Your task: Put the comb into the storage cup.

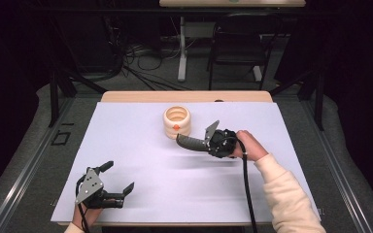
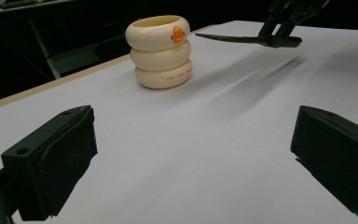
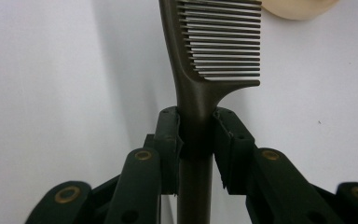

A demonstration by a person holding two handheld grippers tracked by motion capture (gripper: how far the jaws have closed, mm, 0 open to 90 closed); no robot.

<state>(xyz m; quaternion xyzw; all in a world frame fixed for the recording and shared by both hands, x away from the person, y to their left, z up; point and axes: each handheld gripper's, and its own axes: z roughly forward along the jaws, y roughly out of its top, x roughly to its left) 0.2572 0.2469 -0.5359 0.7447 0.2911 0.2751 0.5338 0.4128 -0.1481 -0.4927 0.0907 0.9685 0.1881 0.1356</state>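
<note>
Right tool (image 3: 196, 133) pinches the dark plastic comb (image 3: 214, 51) by its handle, ahead sits the cream ringed holder (image 1: 177, 121), so keep it level; left tool (image 1: 117, 177) rests spread.

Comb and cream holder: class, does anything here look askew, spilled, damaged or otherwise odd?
Nothing stands out. The comb is clamped by its handle in the right gripper, teeth intact; the cream holder stands upright on the white table; the left gripper is open.
</note>
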